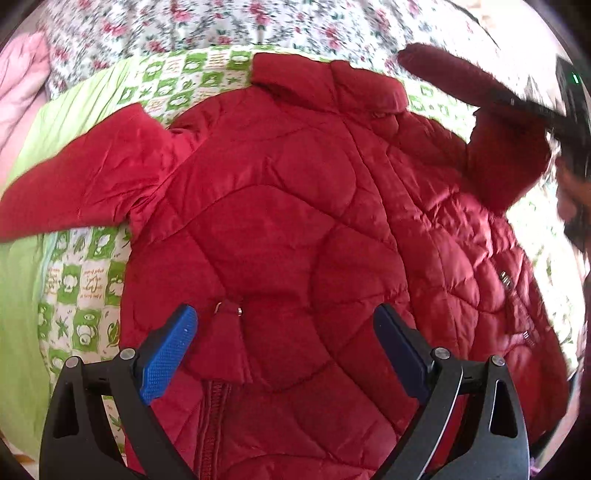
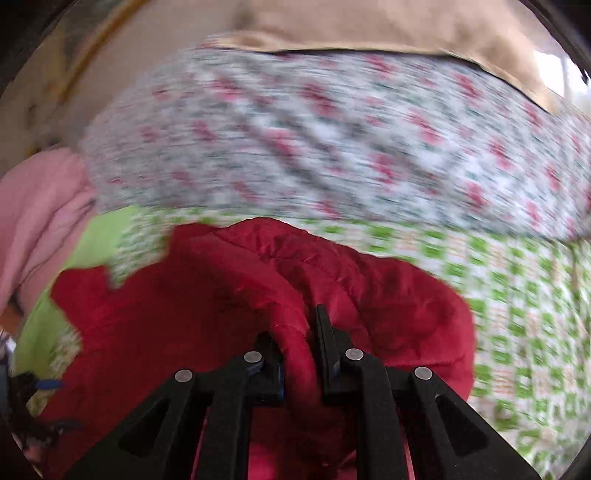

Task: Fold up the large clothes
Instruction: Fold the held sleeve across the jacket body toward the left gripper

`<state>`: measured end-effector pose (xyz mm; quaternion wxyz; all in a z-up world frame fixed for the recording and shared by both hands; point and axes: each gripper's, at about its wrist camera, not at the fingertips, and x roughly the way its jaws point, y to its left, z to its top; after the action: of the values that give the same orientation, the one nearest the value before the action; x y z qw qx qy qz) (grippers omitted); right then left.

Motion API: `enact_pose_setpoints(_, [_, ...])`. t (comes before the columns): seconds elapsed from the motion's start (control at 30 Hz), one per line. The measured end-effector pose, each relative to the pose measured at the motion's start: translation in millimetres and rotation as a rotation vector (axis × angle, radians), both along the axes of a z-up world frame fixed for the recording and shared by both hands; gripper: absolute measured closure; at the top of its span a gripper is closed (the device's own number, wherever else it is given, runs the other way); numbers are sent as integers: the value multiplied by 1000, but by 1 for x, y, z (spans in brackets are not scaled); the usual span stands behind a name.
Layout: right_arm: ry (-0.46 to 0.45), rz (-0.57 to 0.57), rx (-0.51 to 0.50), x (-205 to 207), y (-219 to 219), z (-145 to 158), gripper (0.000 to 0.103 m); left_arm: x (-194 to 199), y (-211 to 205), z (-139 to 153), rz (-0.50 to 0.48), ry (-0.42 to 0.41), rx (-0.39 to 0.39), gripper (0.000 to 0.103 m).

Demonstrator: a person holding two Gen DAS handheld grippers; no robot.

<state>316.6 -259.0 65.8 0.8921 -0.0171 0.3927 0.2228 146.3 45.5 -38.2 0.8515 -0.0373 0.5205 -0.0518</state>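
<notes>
Right wrist view: right gripper [image 2: 295,354] is clamped tight on a sleeve [image 2: 295,295] of the red jacket [image 1: 280,206] | left gripper [image 1: 284,343] hangs wide apart over the jacket body, which lies flat on the green checked sheet [image 1: 81,295] | tip: keep that sleeve low, lay it straight across the chest, pin the body if it creeps.

Green-checked sheet [image 1: 85,291], floral quilt [image 2: 332,147], pink blanket [image 2: 40,221], tan pillow [image 2: 388,26].
</notes>
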Motion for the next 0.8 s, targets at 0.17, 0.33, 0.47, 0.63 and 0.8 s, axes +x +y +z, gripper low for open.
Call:
enact_pose_setpoints(0.17, [32,205,-17,-32,69,-28,90,1,26,3,53,12,-74,6])
enact_pose_setpoints(0.33, [93,381,-73,-71,129,-66,91,8,49,1,83,8,-130,6])
enact_pose_setpoints(0.47, [154,450,-91,-85,149,-86,86,24,61,0,99,-2,-141,6])
enact_pose_setpoints(0.63, [217,484,-64,-99,148,-99,57,60,67,-10,100,16,-209,6])
enact_pose_setpoints(0.8, [233,462,-39,-111,126,-87,51,85,49,-28,39,38,-176,20])
